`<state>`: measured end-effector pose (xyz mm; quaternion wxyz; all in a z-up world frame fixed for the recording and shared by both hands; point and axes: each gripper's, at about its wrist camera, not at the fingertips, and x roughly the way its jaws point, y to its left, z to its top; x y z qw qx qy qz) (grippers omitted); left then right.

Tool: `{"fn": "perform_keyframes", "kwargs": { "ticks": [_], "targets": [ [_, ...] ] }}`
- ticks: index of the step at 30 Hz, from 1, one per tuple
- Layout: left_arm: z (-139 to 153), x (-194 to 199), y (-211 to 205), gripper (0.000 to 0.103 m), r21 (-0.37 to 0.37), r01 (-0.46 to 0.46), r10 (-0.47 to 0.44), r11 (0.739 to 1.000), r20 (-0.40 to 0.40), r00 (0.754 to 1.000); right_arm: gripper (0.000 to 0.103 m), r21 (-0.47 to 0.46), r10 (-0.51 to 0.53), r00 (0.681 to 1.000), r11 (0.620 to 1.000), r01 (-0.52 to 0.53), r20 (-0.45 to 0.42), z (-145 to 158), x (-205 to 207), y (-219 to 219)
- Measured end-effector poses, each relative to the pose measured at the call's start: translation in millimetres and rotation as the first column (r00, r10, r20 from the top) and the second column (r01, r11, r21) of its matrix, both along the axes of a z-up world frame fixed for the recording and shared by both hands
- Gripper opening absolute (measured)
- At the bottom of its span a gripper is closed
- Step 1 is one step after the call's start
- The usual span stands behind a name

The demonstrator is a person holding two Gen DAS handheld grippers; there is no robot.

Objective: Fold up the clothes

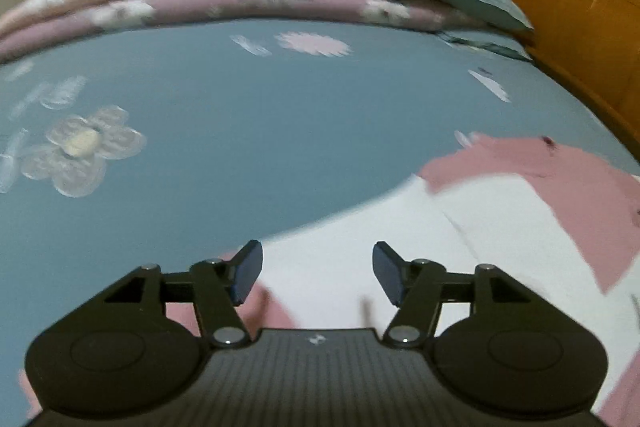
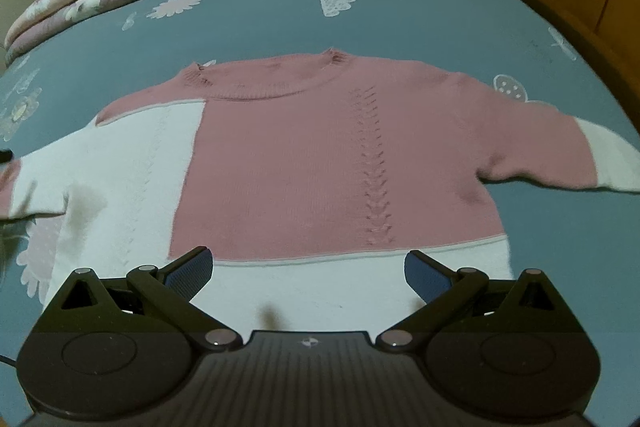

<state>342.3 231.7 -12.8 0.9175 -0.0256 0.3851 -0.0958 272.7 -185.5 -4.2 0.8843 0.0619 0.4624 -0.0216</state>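
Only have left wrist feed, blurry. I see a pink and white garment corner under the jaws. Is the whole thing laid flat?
Observer: Yes. From the right wrist view the sweater lies spread flat on the blue bedsheet, neckline away from the camera.
Operator: Sleeves folded in yet?
Observer: No, the right-hand sleeve is stretched straight out to the side.
Operator: Right gripper holding anything?
Observer: No. The right gripper has its jaws open over the white hem band, nothing between them.
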Motion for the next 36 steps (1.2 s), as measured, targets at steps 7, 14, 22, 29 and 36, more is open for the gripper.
{"fn": "perform_keyframes", "kwargs": {
  "ticks": [7, 14, 22, 29, 36],
  "targets": [
    [-34.2, -45.7, 78.7, 0.062, -0.33, -0.267, 0.228, 0.905, -0.152, 0.962, 0.103, 0.006, -0.002, 1.0, 1.0, 0.002, -0.01, -4.9, 2.1, -5.4],
    [-19.3, -77.4, 145.6, 0.062, -0.35, -0.51, 0.482, 0.786, -0.169, 0.86, 0.103, 0.049, -0.047, 0.999, 0.998, 0.047, -0.015, -9.8, 8.3, -13.5],
    [-20.5, -79.7, 145.0, 0.063, -0.289, -0.615, 0.612, 0.734, -0.111, 0.783, 0.103, -0.001, -0.011, 1.0, 1.0, 0.011, -0.019, -7.7, 2.8, -3.4],
    [-37.0, -97.9, 154.6, 0.06, -0.091, -0.682, 0.676, 0.726, -0.087, 0.732, 0.103, 0.012, -0.028, 0.999, 1.0, 0.028, -0.026, -9.2, 8.5, -3.5],
    [-32.9, -87.9, 130.2, 0.015, -0.021, -0.588, 0.587, 0.809, -0.033, 0.809, 0.103, -0.033, 0.031, 0.999, 0.999, -0.032, -0.03, -8.1, 10.8, 12.2]
  ]
}}
